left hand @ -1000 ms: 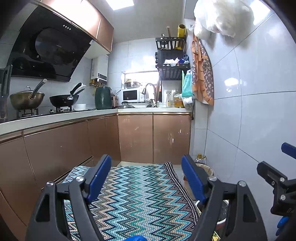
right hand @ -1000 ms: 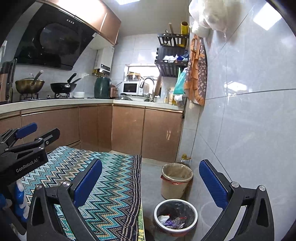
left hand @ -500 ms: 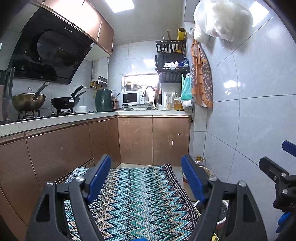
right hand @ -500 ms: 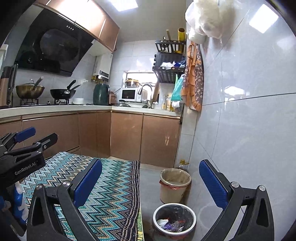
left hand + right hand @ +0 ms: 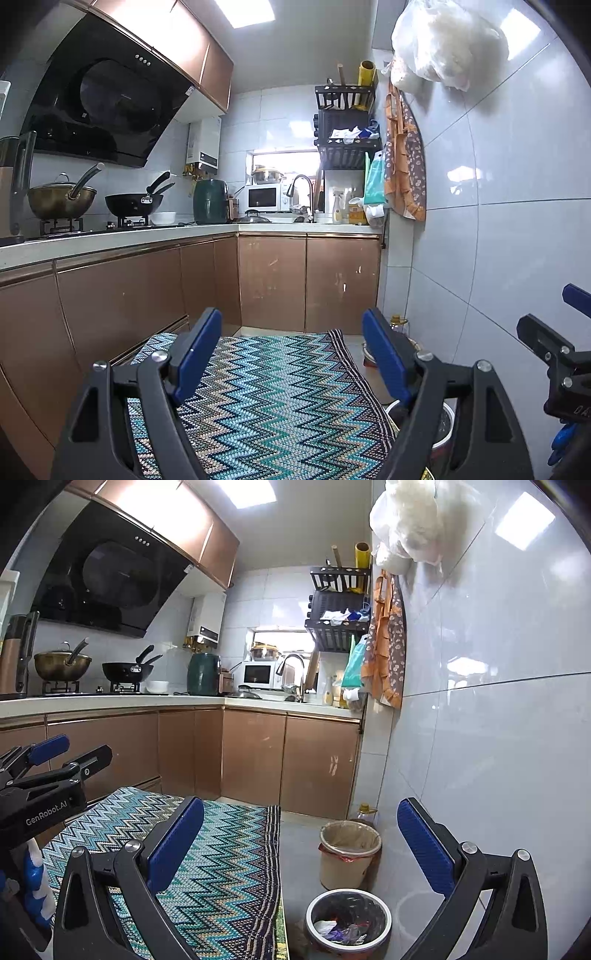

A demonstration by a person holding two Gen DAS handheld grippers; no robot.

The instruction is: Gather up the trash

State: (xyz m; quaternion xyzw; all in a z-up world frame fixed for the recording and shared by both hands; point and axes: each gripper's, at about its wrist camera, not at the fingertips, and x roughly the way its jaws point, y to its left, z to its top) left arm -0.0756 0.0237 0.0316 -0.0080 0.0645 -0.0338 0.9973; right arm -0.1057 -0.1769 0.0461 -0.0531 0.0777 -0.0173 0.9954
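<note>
Two bins stand on the floor by the right wall. The near one is a round white-rimmed bin (image 5: 348,921) lined with a black bag and holding crumpled trash (image 5: 341,929). Behind it stands a beige bin (image 5: 349,853) with a liner. My right gripper (image 5: 301,840) is open and empty, held above and in front of both bins. My left gripper (image 5: 291,352) is open and empty over the zigzag rug (image 5: 273,398); its right finger hides most of the white-rimmed bin (image 5: 443,424). Each gripper shows at the edge of the other's view.
Brown cabinets (image 5: 306,280) run along the left and the far end under a white counter (image 5: 147,236). Pans sit on the stove (image 5: 92,206). A bottle (image 5: 365,812) stands behind the bins. A tiled wall (image 5: 480,738) closes the right side, with bags and an apron hanging.
Both grippers have risen and tilted up a little, so the floor, rug and bins sit lower in both views. Both stay open and empty.
</note>
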